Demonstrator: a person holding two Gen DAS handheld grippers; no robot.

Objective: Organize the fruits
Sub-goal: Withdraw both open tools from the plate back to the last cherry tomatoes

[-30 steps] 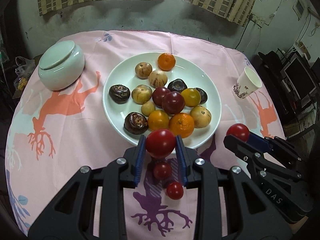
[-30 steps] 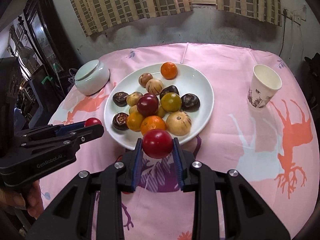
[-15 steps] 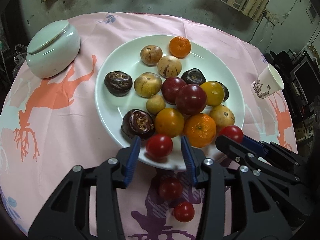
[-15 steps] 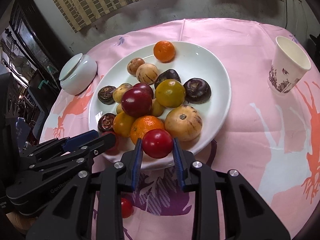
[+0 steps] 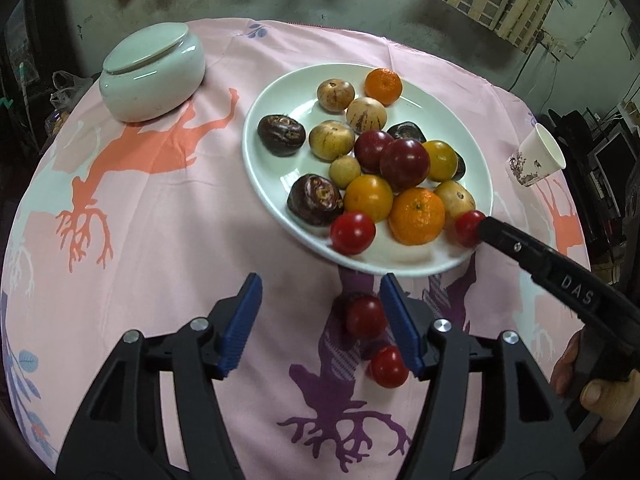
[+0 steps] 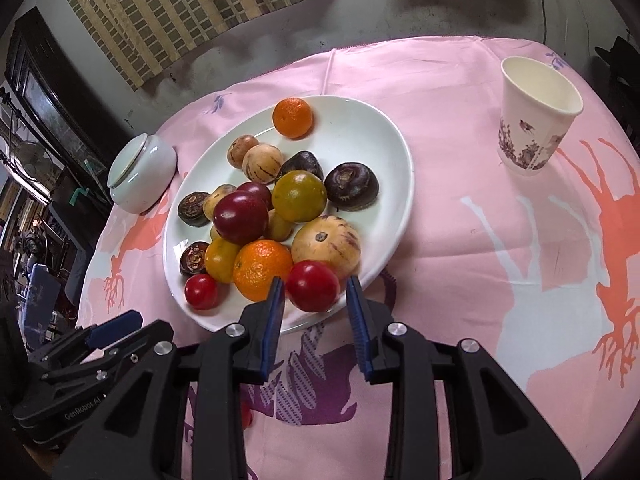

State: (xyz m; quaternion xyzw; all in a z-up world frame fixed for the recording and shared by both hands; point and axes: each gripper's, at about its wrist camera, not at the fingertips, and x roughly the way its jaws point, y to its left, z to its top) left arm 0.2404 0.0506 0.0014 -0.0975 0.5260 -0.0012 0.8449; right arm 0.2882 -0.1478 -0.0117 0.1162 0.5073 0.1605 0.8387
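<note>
The left gripper (image 5: 320,312) hangs over the pink tabletop (image 5: 168,208) by the plate's (image 5: 264,168) near rim, jaws spreading and empty; its red tomato (image 5: 352,233) lies on that rim. The right gripper (image 6: 316,312) jaws are easing apart around another tomato (image 6: 313,286) at the plate's near edge.

In the left wrist view, the right gripper's (image 5: 474,229) black finger covers the far side of the red tomato (image 5: 466,227) at the plate's (image 5: 264,184) edge, so whether its pads press the fruit cannot be told there. In the right wrist view, a second tomato (image 6: 246,419) on the tablecloth (image 6: 460,208) shows only as a red sliver behind the gripper's frame. The person's hand (image 5: 600,392) is cut off by the left view's dark rim.
</note>
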